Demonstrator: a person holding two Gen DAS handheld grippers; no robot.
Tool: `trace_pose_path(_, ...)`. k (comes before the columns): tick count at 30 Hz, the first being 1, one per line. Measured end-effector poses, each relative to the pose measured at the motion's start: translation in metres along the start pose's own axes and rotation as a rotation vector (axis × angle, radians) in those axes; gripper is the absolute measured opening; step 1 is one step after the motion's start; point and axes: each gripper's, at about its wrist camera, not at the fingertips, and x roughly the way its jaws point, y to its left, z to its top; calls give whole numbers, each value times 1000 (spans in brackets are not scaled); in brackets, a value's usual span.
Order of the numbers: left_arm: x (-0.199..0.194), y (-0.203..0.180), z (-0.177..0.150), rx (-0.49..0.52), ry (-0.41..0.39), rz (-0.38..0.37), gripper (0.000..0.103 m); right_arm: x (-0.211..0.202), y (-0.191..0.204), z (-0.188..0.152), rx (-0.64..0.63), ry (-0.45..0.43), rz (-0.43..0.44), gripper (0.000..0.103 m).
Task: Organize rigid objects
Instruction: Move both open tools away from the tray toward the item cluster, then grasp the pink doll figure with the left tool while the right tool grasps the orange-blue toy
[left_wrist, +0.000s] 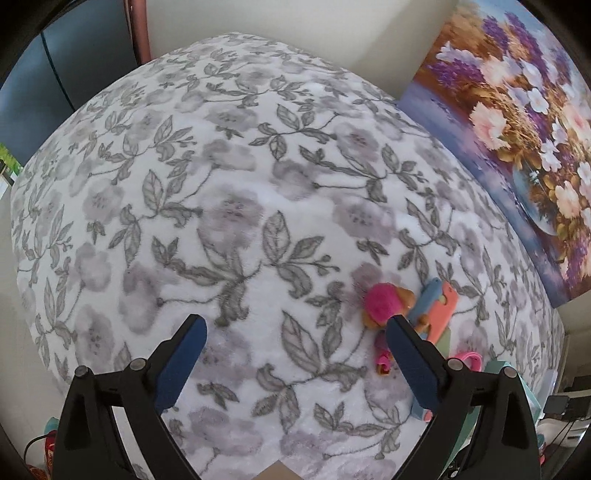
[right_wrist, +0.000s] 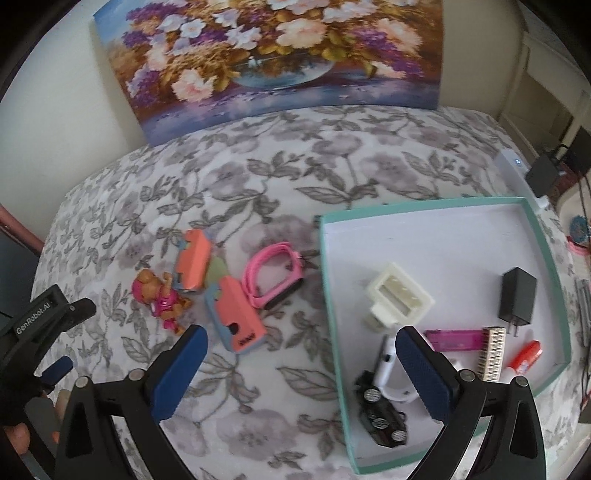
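My left gripper (left_wrist: 295, 325) is open above bare floral blanket, nothing between its fingers. Just right of its right finger lie a pink-capped toy dog (left_wrist: 384, 299) and orange-and-blue plastic pieces (left_wrist: 443, 302). In the right wrist view my right gripper (right_wrist: 301, 336) is open too, straddling the left rim of a teal tray (right_wrist: 325, 280). The toy dog (right_wrist: 162, 295), two orange pieces (right_wrist: 194, 264) (right_wrist: 238, 319) and a pink watch (right_wrist: 273, 273) lie on the blanket left of the tray. The left gripper (right_wrist: 70, 336) shows at the left edge, near the dog.
The tray holds a cream plastic part (right_wrist: 399, 295), black charger (right_wrist: 517, 299), black toy car (right_wrist: 384, 413), magenta bar (right_wrist: 454, 338), small brush (right_wrist: 491, 354) and red tube (right_wrist: 524, 356). A flower painting (right_wrist: 277, 55) leans on the wall behind. A person's hand (right_wrist: 14, 424) is lower left.
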Motion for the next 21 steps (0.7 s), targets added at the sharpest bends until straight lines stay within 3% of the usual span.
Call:
trace_pose_path(13, 22, -18, 11, 65, 53, -38, 98, 34, 32, 11, -77, 37, 62, 103)
trace_pose_path(21, 43, -52, 7, 210, 122, -105, 98, 61, 42, 10, -95, 93, 65, 103)
